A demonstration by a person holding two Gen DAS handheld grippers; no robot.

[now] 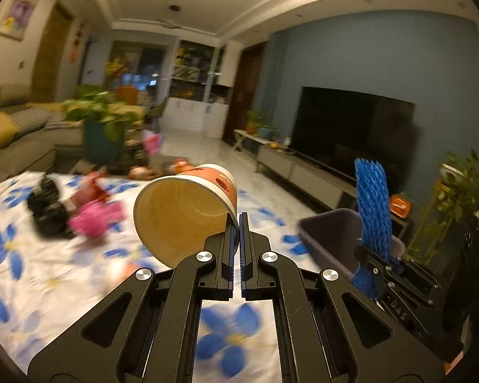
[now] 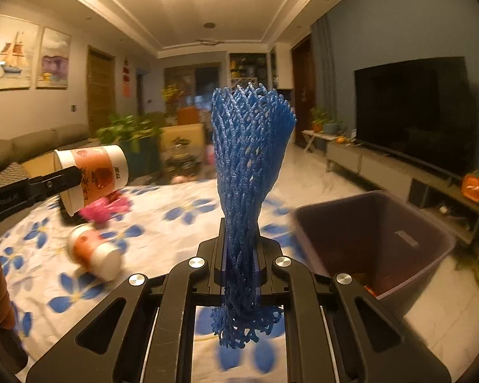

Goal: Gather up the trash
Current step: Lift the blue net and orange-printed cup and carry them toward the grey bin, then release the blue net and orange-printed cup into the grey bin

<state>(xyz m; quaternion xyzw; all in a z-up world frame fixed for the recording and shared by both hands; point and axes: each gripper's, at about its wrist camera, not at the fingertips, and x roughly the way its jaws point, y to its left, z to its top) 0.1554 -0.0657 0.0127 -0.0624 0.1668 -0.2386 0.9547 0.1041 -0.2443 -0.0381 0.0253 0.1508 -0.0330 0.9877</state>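
Note:
My left gripper (image 1: 238, 220) is shut on the rim of an orange-and-white paper cup (image 1: 185, 210), which hangs tilted with its mouth toward the camera above the flowered cloth. From the right wrist view the same cup (image 2: 92, 175) shows at the left, pinched by the left gripper (image 2: 75, 175). My right gripper (image 2: 240, 226) is shut on a blue foam fruit net (image 2: 250, 146) that stands upright between the fingers; it also appears at the right of the left wrist view as the blue net (image 1: 372, 198). A dark purple bin (image 2: 376, 242) stands open to the right.
A second paper cup (image 2: 94, 252) lies on its side on the flowered cloth (image 2: 163, 233), near a pink crumpled item (image 2: 103, 209) and a black object (image 1: 46, 210). A television (image 2: 412, 111) on a low cabinet lines the right wall; a sofa and potted plants stand behind.

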